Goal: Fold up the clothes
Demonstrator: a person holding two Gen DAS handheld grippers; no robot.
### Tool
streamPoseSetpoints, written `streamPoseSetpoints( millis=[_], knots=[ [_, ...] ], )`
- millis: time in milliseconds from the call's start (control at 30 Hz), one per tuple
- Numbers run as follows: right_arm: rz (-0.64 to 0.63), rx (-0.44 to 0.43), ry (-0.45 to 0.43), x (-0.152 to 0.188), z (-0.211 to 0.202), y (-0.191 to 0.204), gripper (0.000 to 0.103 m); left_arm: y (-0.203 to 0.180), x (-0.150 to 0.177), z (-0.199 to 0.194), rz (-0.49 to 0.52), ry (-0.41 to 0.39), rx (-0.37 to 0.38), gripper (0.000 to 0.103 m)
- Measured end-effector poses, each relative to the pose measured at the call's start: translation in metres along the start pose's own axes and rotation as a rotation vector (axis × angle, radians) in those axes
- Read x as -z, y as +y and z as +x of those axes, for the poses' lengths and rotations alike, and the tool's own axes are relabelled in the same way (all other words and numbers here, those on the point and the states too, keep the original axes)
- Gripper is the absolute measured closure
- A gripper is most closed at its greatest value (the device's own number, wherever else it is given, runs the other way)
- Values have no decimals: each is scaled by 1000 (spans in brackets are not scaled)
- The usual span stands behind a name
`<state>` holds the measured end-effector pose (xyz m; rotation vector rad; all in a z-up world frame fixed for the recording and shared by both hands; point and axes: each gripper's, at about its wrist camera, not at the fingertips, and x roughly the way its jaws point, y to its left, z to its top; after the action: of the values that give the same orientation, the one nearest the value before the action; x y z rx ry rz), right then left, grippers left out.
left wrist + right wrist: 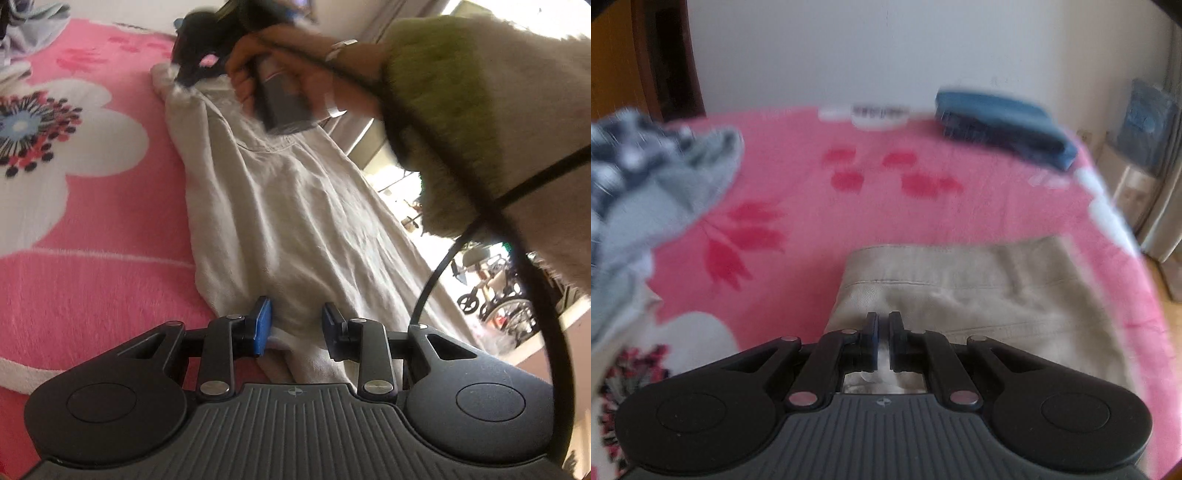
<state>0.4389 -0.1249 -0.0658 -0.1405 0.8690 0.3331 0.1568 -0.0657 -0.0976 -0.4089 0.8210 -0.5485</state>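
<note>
Beige trousers (280, 206) lie stretched out lengthwise on the pink flowered blanket (92, 280). My left gripper (297, 325) is open, its fingers straddling the near end of the trousers. In the right wrist view the waistband end of the trousers (979, 295) lies flat, and my right gripper (882, 336) is shut on a pinch of its fabric. The right gripper also shows in the left wrist view (199, 66), blurred, at the far end of the trousers, held by a hand in a green and white sleeve.
A folded blue garment (1001, 125) lies at the bed's far edge by the white wall. A crumpled grey and patterned pile of clothes (646, 199) lies at the left. The bed's right edge drops to the floor. A black cable (535, 295) hangs at right.
</note>
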Motion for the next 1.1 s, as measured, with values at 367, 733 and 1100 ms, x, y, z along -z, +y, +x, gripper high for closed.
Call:
streamPoseSetpoints(
  millis=[367, 733, 1100],
  knots=[
    [4, -30, -104, 7, -26, -5, 100, -2, 3, -4, -30, 4, 14, 74],
    [-128, -186, 40, 75, -62, -15, 101, -5, -3, -3, -15, 29, 18, 74],
    [-86, -238, 77, 144, -113, -10, 102, 4, -6, -21, -5, 47, -21, 73]
  ],
)
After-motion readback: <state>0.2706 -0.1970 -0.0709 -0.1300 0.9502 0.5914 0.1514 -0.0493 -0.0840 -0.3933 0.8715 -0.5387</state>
